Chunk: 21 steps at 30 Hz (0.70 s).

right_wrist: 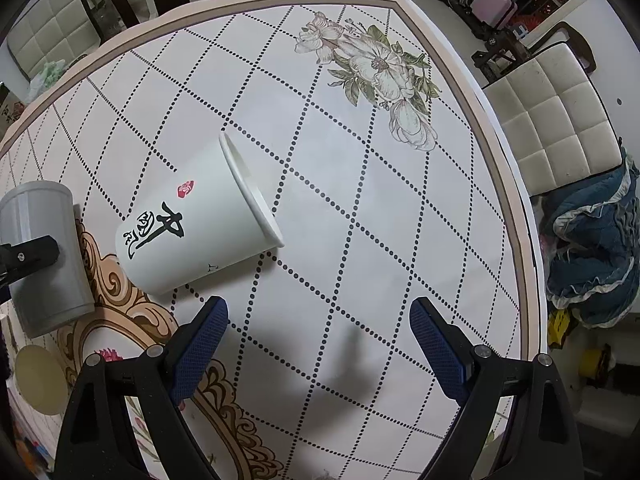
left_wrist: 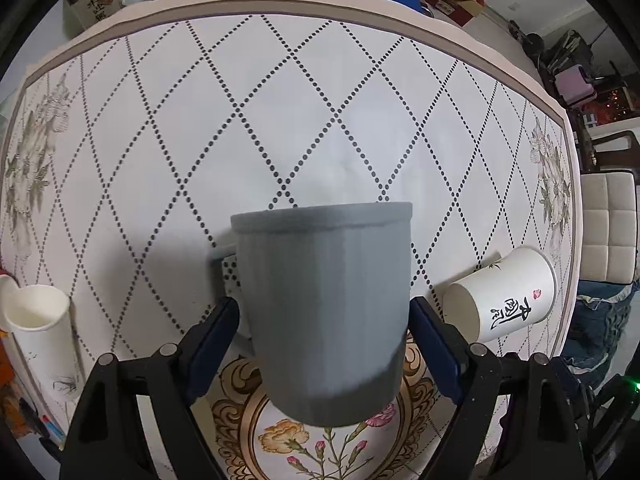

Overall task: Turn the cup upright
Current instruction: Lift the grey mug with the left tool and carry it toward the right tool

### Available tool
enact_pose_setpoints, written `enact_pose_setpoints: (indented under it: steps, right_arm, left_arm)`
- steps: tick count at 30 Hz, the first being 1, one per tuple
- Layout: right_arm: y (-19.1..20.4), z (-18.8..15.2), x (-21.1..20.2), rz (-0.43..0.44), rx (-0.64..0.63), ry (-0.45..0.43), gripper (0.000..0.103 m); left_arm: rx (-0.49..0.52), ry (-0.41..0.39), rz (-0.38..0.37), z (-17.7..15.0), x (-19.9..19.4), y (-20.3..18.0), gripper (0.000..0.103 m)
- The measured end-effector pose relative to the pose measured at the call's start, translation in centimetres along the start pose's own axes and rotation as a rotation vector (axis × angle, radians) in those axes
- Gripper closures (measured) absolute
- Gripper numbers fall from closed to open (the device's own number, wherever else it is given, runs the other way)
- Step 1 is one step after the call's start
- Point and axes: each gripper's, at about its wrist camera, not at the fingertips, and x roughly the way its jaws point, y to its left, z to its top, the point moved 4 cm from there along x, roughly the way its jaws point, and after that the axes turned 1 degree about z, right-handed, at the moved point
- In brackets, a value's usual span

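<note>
A grey ribbed cup (left_wrist: pixel 326 312) stands between the blue pads of my left gripper (left_wrist: pixel 324 344), rim at the top, its base over the table's flower medallion. The pads sit at its sides; the jaws are wide and contact is unclear. The cup also shows in the right wrist view (right_wrist: pixel 44 256) with a black finger (right_wrist: pixel 30 258) against it. A white paper cup with black calligraphy (right_wrist: pixel 192 224) lies on its side, mouth facing right; it also shows in the left wrist view (left_wrist: pixel 504 300). My right gripper (right_wrist: pixel 318 344) is open and empty, hovering just right of the paper cup.
The patterned table (right_wrist: pixel 360 184) has its edge (right_wrist: pixel 516 216) at the right. Another white paper cup (left_wrist: pixel 40 328) stands upright at the left. A padded white chair (right_wrist: pixel 560 116) and a blue cloth bundle (right_wrist: pixel 592 256) stand beyond the edge.
</note>
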Motion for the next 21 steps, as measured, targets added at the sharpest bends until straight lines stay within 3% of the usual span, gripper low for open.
enact_pose_setpoints:
  steps: [3,10,21]
  right_arm:
    - [0.0,0.0,0.0,-0.004,0.002,-0.001,0.009]
    - [-0.2,-0.3,-0.4,-0.016,0.014,0.001,0.009]
    - [-2.9,-2.0,-2.0,-0.011,0.077,0.001,0.009]
  left_arm:
    - [0.004,-0.012,-0.017,0.2,0.3,0.0,0.023]
    - [0.052,-0.049,0.035,-0.4,-0.2,0.0,0.023]
    - [0.097,-0.126,0.052,-2.7,-3.8,-1.0,0.023]
